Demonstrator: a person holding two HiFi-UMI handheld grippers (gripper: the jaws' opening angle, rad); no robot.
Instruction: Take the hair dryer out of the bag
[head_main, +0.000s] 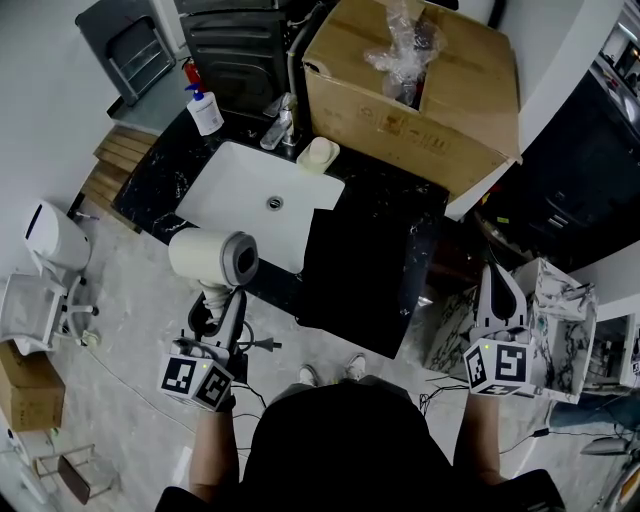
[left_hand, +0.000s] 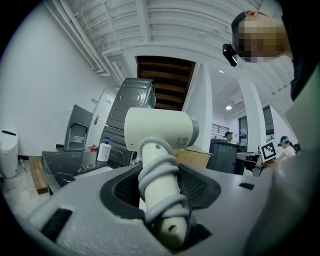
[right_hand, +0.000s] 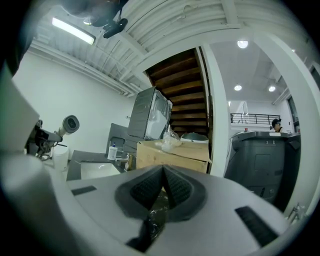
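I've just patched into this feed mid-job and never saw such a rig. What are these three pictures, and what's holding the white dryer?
No robot: a person holds a two-jaw claw in each hand. The head view comes from a camera on their head, looking down; the other two cameras ride on the claws and look along the jaws. The left claw grips the hair dryer by its cord-wrapped handle. The right claw is shut, with nothing clearly held. Below are a black counter with a sink, a flat black sheet, perhaps the bag, a soap bottle and a cardboard box.
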